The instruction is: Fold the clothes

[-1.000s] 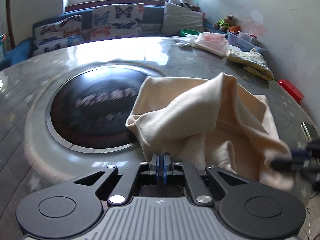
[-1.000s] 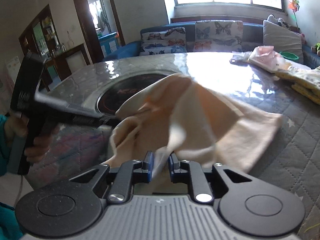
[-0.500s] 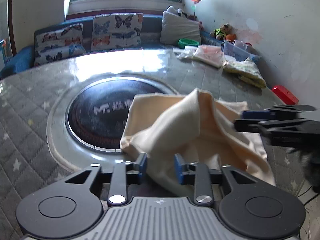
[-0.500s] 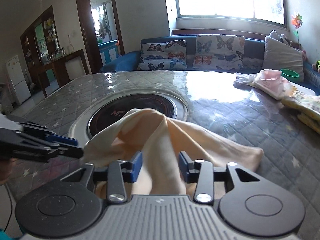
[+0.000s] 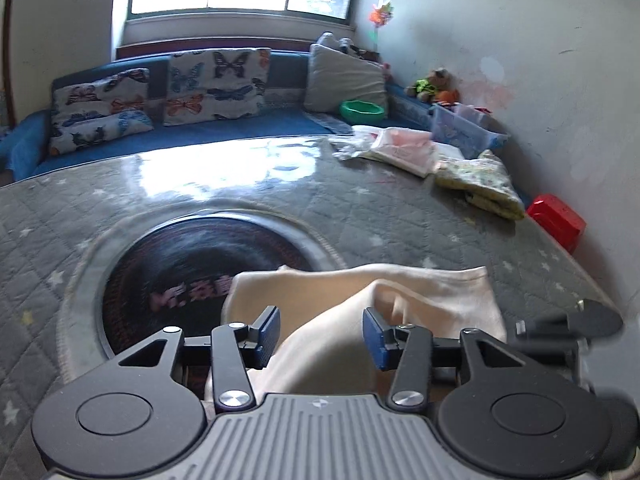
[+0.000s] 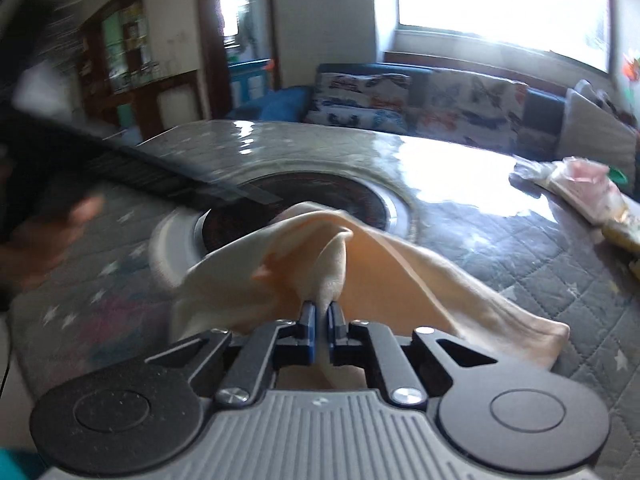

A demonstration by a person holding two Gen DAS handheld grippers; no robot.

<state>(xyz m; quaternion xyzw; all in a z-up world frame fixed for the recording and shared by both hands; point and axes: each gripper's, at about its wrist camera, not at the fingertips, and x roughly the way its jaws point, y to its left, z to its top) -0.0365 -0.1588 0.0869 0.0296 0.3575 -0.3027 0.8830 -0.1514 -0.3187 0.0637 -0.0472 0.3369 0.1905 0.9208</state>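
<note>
Open quilted table point(image 5: 400, 216) ahead of the cream garment point(image 5: 440, 292); folded clothes point(image 5: 476, 184) crowd its far right corner.

Black claw point(image 5: 320, 334), blue pads point(image 5: 269, 334)

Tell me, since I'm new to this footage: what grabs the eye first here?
The cream garment, bunched near the table's front edge and pinched by the right hand-held gripper. Behind it, a dark round inset in the grey quilted table. The left hand-held gripper stands open over the cloth.
</note>
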